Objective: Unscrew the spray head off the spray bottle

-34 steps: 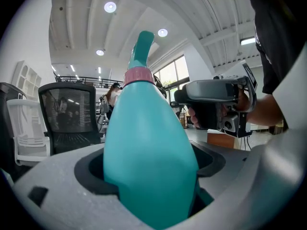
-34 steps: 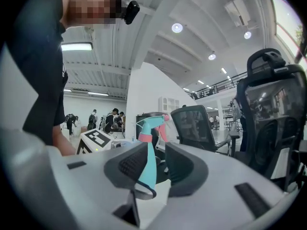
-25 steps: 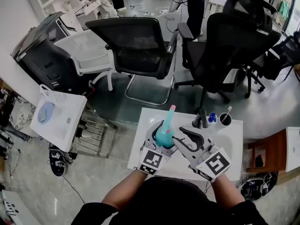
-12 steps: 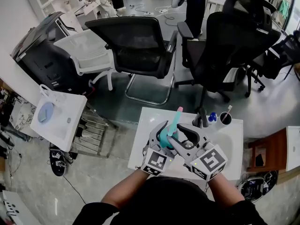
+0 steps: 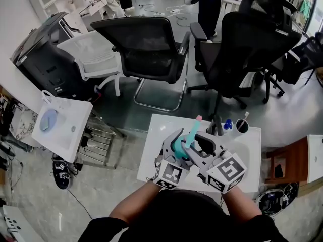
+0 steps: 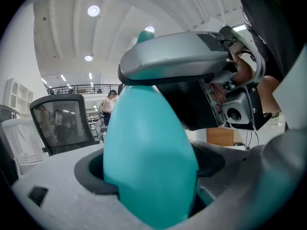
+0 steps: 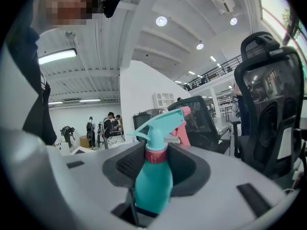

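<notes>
Holding the teal spray bottle point(image 6: 148, 152) in the air above the white counter point(image 5: 252, 153), tilted, top pointing away from the person. Pinching its wide body in the left hand-held gripper point(image 5: 175, 141), pads pressed against the plastic on both sides. Bringing the right hand-held gripper point(image 7: 152, 158) in from the other side, jaws just drawn narrower and now clasped on the ribbed red collar point(image 7: 155, 155) under the spray head point(image 7: 156, 126), dark pads touching the collar left and right. Head seated on the neck, not yet off. Teal head, pink tip point(image 7: 184, 123) behind it.

Any label on bottle or collar too blurred and small to read. Only print in sight: black-and-white square markers point(image 5: 171, 174) on the cube of each hand-held gripper, patterns rather than letters.

Near the far edge of the counter: a small blue object point(image 5: 228, 125) just beside a black cup point(image 5: 242, 127) with a stick standing in it. Beyond, on the floor, black office chairs point(image 5: 151, 49).
</notes>
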Demonstrator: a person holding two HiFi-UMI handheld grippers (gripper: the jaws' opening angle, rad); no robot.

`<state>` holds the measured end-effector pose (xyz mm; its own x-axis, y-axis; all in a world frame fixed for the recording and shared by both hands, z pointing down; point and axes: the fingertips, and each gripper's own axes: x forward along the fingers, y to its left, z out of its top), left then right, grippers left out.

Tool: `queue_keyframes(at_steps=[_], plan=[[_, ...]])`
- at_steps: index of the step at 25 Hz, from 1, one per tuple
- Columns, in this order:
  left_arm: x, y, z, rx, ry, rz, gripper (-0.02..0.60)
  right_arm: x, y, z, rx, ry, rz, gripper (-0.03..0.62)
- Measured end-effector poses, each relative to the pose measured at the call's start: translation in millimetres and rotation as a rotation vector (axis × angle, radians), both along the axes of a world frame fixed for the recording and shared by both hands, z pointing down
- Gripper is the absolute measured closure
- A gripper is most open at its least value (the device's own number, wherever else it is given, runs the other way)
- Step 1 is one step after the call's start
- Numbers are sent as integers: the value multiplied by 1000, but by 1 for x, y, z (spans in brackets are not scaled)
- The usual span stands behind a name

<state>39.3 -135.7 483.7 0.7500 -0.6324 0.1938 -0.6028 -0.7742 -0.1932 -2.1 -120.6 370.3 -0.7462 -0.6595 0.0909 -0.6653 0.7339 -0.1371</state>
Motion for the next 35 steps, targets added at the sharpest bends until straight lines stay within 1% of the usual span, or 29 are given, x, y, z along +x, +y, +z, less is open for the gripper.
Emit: queue_keyframes(at_steps=[4,14,17,24,26,28,30,32,34,35], plan=[[3,6,0,-6,4,46,126,1,5,-3,19,12,-25,451],[8,26,-24,8,18,208,126,1,20,-12,62,9,-162,459],[11,33,-35,10,41,283,127,0,24,-16,79,0,-210,461],[13,52,-43,-22,93,442,127,-6,38,-24,122,4,-322,462],[15,64,-43,-33,95,516,127,-12,47,-27,102,2,-375,464],[17,75,-43,-38,81,592,127,-15,57,-28,84,-6,-434,462],[18,83,-42,-43,71,649,127,-16,62,-28,74,-20,-490,462],[17,92,-43,-54,77,703,127,-16,66,-28,65,-46,-547,462],[16,97,-43,-60,83,734,126,-16,69,-29,58,-73,-592,460],[16,94,-43,-61,85,718,127,-15,67,-29,66,-81,-592,457]])
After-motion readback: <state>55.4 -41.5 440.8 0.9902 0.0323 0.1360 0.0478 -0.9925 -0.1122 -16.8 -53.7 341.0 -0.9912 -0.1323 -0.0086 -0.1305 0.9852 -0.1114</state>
